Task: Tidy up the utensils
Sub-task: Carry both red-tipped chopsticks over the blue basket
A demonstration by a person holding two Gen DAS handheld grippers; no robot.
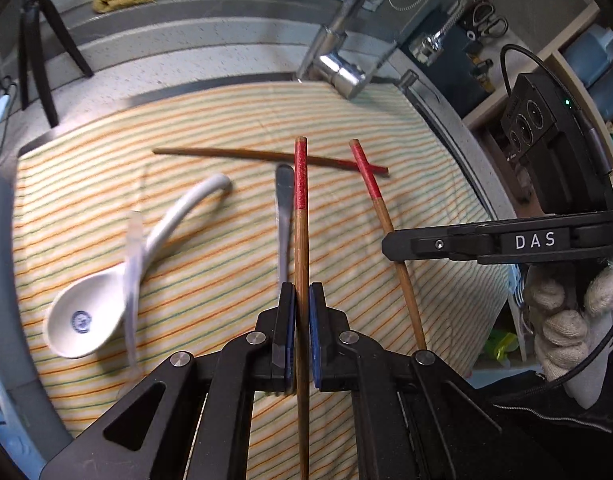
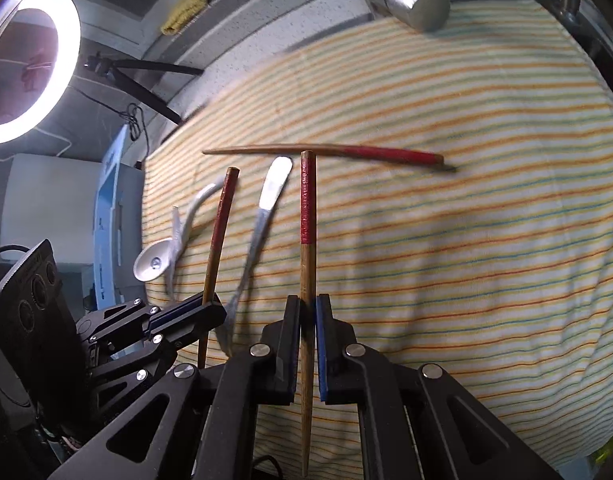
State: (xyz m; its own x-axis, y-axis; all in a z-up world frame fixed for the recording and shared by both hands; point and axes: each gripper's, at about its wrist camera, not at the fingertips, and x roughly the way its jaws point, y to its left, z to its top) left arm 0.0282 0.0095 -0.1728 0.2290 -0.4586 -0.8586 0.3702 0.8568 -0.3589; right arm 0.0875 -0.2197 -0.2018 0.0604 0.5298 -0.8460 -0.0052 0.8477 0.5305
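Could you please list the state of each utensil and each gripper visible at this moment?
Left gripper: shut on the left chopstick.
Right gripper: shut on the right chopstick.
Third chopstick: lying flat on the striped cloth, untouched.
White ceramic spoon: resting on the cloth, bowl up.
Metal utensil: lying on the cloth between the held chopsticks.
Clear plastic utensil: lying across the white spoon.
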